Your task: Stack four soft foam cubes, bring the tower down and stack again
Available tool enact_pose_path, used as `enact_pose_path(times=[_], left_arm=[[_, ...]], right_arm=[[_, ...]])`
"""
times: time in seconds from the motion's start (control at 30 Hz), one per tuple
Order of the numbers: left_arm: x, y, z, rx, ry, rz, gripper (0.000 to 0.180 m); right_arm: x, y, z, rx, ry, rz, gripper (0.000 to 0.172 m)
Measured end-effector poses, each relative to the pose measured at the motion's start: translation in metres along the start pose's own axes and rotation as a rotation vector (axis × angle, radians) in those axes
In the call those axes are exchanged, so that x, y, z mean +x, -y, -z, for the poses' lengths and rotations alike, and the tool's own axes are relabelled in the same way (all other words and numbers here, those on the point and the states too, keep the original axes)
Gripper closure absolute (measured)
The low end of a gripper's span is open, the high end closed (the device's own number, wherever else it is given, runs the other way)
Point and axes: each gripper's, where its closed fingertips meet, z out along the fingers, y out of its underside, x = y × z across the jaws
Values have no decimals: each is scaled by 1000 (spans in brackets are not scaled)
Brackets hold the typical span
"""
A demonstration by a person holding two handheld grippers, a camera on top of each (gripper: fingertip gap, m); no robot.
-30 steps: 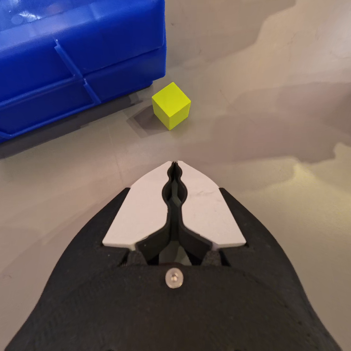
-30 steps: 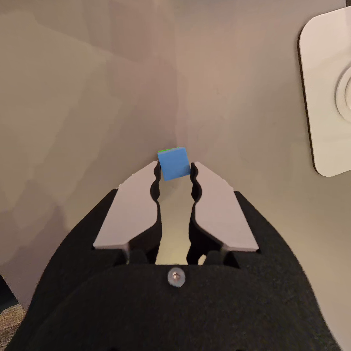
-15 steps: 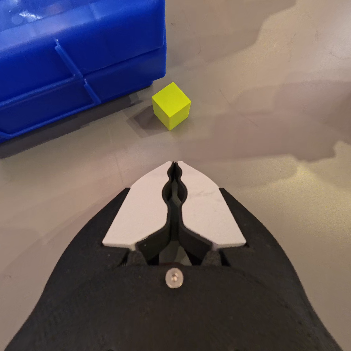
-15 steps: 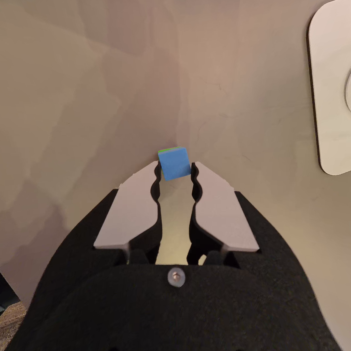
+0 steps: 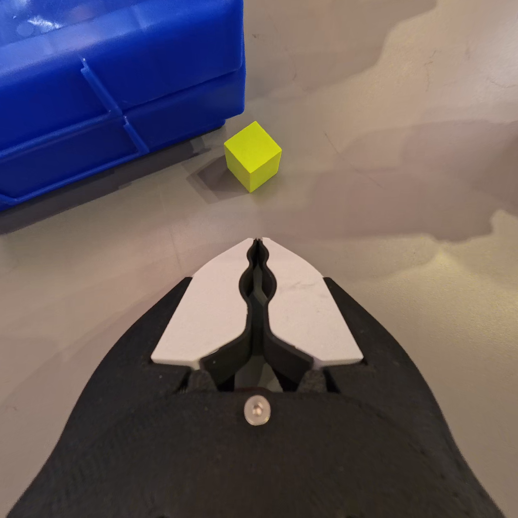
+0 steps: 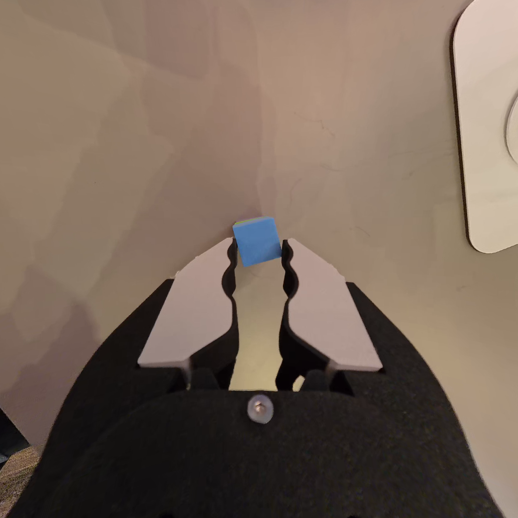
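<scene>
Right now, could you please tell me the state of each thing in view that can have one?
Left gripper: shut, nothing between its fingers.
Right gripper: shut on the blue cube, which sits tilted at its fingertips.
Yellow cube: resting alone on the table, beside the blue box, not stacked.
Blue box: lid closed.

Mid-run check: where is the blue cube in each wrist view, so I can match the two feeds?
Left wrist view: the blue cube is not in it; only a yellow-green cube beside a blue bin.
Right wrist view: centre frame, the blue cube sits between the right claw's fingertips, pads on both its sides.
Shared landmark: the grey-beige tabletop; nothing else appears in both.
</scene>
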Motion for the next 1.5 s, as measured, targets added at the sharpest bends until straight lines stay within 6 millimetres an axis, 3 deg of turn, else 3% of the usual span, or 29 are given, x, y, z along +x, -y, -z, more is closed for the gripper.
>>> enact_pose_path(times=[0.2, 0.33, 0.53, 0.67, 0.83, 0.93, 1.1, 1.2, 1.3, 1.43, 1.5], left_arm=[[0, 0, 0, 0, 0, 0, 180], [0, 0, 0, 0, -1, 1, 180], [0, 0, 0, 1, -2, -1, 180], [-3, 5, 0, 23, 13, 1, 151], [-4, 25, -3, 93, 17, -91, 135], [-4, 32, -11, 69, 55, -171, 130], [3, 39, -32, 5, 85, -42, 109], [3, 42, -37, -10, 137, -20, 121], [2, 44, -40, -11, 144, 8, 147], [8, 46, -37, 12, 147, -49, 148], [20, 50, -30, 55, 102, -95, 148]], right_arm=[[1, 1, 2, 5, -7, 6, 132], [9, 4, 15, 29, -54, -2, 127], [-7, 41, 30, 118, -67, 15, 126], [-33, 55, 28, 140, -25, 61, 127], [-60, 46, 25, 137, 10, 93, 130], [-61, 39, 28, 140, 11, 88, 131], [-54, 39, 38, 166, -3, 72, 132], [-51, 37, 41, 174, -6, 68, 133], [-47, 36, 42, 183, -4, 61, 133], [-43, 34, 45, 196, -8, 57, 134], [-42, 35, 47, 218, -2, 53, 134]])
